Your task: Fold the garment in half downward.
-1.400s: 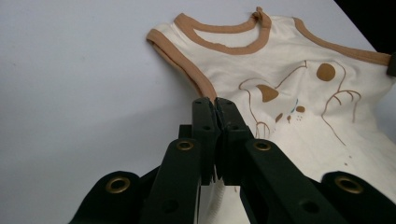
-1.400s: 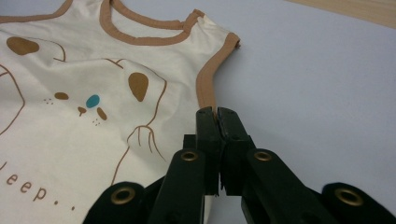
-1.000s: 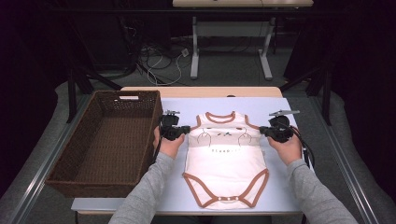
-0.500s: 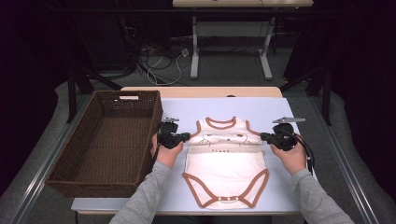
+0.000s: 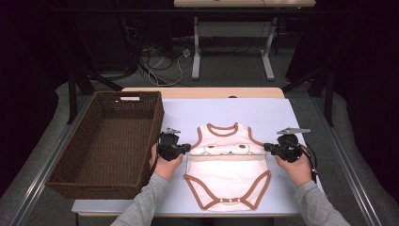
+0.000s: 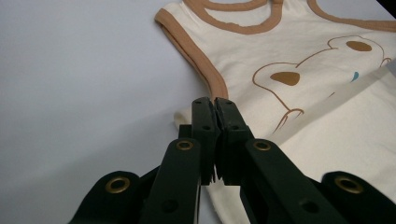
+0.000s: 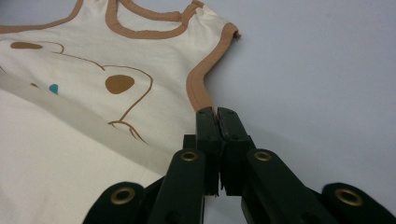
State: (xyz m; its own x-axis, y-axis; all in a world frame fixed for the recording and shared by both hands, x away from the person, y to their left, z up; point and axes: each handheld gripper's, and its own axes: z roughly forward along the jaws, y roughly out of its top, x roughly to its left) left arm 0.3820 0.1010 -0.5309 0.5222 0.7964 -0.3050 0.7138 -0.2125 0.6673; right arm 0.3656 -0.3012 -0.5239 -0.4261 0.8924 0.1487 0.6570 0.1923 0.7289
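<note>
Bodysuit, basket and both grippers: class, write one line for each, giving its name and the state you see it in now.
Bodysuit: flat on the table, crotch end nearest the person, fabric doubled over across the middle.
Basket: upright, nothing in it.
Left gripper: shut on the bodysuit's side edge.
Right gripper: shut on the bodysuit's opposite side edge.

Grey long sleeves (image 5: 141, 207) cover both forearms. Each hand-held gripper, left (image 5: 188, 149) and right (image 5: 266, 147), is black, with a grey three-cornered plate on top, brass-ringed holes along its jaws, and a black trailing cable.
</note>
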